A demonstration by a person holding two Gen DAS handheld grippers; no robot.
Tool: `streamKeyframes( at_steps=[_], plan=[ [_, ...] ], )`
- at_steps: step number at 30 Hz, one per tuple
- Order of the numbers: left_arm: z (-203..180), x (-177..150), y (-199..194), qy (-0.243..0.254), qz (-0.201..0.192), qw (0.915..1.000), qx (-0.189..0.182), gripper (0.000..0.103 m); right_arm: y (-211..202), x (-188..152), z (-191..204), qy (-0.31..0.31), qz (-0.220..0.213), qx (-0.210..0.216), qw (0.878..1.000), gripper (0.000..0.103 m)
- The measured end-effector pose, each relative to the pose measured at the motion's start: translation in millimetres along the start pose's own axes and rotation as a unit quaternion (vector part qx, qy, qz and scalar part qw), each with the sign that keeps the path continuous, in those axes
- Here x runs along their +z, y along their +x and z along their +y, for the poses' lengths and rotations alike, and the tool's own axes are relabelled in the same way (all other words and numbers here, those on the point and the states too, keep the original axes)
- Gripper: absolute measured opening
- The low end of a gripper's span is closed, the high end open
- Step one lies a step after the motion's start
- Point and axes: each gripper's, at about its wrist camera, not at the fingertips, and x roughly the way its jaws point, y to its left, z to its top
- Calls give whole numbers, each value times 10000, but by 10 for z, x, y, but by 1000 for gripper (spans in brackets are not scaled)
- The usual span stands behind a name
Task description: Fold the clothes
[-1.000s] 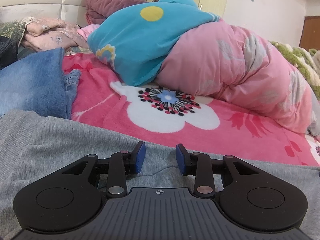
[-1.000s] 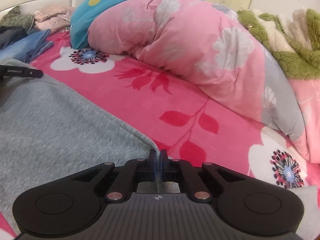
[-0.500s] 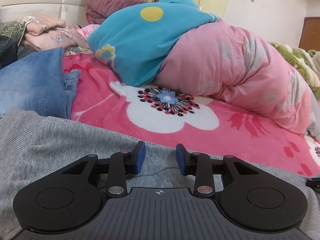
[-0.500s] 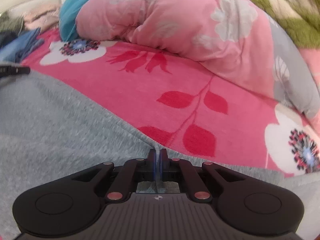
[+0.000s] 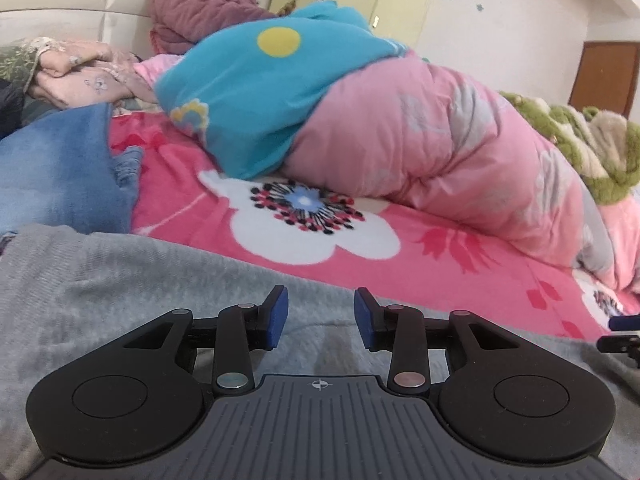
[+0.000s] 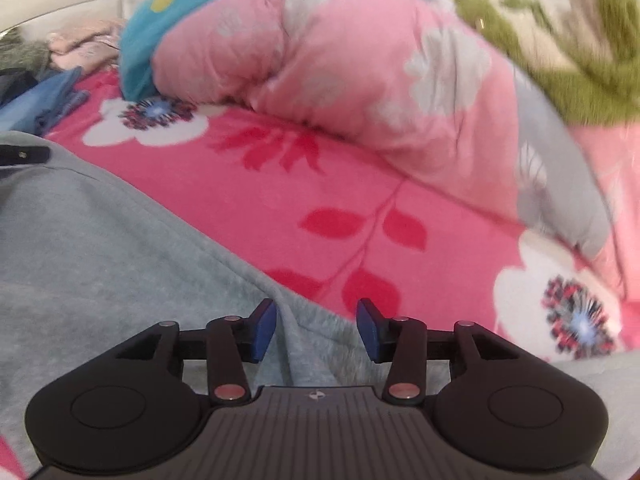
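A grey knit garment [image 5: 132, 292] lies spread across the near half of a bed [image 6: 360, 184] covered in a pink floral blanket, both grippers poised over it. The right gripper [image 6: 316, 326] has just been opening: its blue fingers [image 6: 264, 330] now stand apart on either side of a raised ridge of grey cloth near the garment's edge, the pads not pressing on it, so that hem looks freshly let go. The left gripper [image 5: 320, 316], seen at nine o'clock in the right-hand view, hovers over the same garment with its fingers [image 5: 278, 316] narrowly parted and nothing between them.

By the look of it, one fold has been laid down and released; the cloth still shows soft creases and a wide flat expanse, so more folds and some smoothing seem to remain. At ten o'clock in the left-hand view lies a pair of blue jeans [image 5: 60, 172], with a heap of pale pink clothing [image 5: 80, 76] behind; whether those are finished cannot be told. A bunched pink-and-turquoise quilt [image 5: 400, 128] fills the far side of the bed.
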Motion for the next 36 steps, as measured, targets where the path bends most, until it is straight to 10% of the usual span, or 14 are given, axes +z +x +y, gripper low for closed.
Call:
streamKeyframes(
  at_steps=[16,22,36],
  plan=[
    [323,60,-52,-539,-68,9973,493,36,678,1039,1660,-1739,-241,2134,9611,43],
    [331,58,-40,-508,-38,9972,548,36,866,1101,1909,-1771,-185,2074,9619,5],
    [368,99,9,-433,-39,9965,717,36,981,1082,2006,-1684,-385,1723,9698,3]
  ],
)
